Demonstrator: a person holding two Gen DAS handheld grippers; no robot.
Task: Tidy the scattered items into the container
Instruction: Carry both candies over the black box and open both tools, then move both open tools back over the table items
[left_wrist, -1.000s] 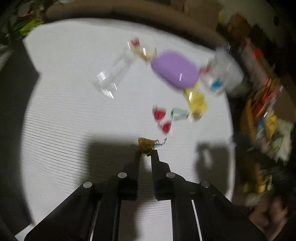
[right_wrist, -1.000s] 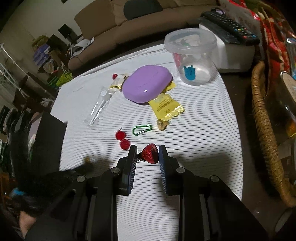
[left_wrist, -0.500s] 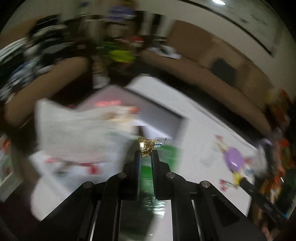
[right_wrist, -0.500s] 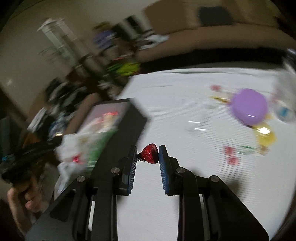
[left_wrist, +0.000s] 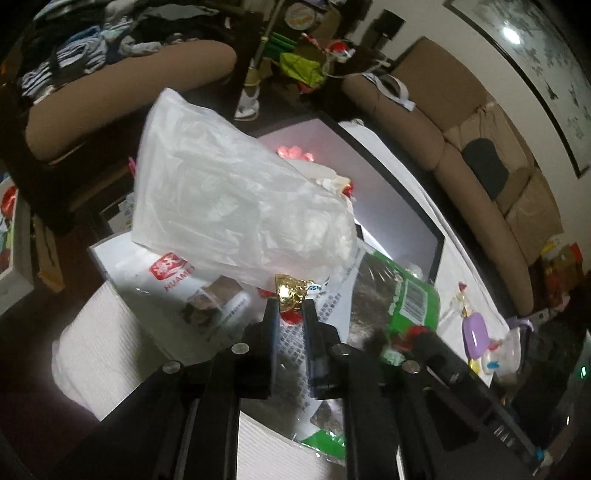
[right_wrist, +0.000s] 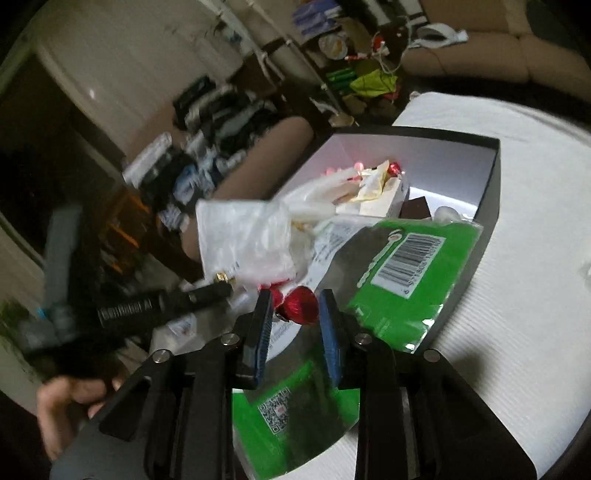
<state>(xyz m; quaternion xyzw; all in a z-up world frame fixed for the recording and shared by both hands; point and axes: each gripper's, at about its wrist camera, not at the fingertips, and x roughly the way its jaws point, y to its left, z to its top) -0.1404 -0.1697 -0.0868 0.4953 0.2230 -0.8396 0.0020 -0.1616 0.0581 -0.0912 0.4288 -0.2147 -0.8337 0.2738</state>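
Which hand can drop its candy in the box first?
Right, probably. The right tool is opening with the red candy already loose between its fingers, right above the packets in the black box. The left tool is opening too, but the gold candy sits at its fingertips.

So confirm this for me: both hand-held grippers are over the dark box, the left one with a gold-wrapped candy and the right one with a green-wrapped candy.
One detail is wrong. In the right wrist view, the candy between the fingers of the right hand-held gripper is red, not green; the green there is a snack packet in the dark box. The left hand-held gripper does carry the gold-wrapped candy. Both sets of jaws are opening.
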